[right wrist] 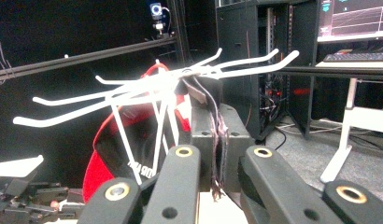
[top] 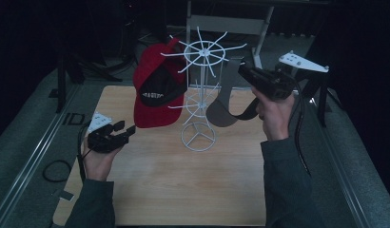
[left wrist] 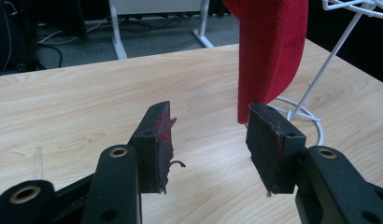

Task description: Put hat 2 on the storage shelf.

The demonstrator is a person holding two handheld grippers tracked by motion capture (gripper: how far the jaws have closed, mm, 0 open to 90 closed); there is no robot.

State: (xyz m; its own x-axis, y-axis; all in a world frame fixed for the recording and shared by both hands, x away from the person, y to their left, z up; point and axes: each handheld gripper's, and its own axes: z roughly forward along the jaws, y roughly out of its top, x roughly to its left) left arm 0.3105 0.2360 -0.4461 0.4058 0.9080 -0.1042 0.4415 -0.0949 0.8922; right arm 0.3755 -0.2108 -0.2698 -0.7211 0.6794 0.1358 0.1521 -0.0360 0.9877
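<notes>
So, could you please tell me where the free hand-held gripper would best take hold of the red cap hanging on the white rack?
Probably by the brim. The red cap hangs from an upper arm of the white rack with its brim pointing down, a thin free edge just beyond the open left hand-held gripper. Come in from the left, away from the rack's pole, jaws either side of the brim.

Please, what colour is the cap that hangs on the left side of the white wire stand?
Red, with a black inside; the cap shows best in the high view.
</notes>
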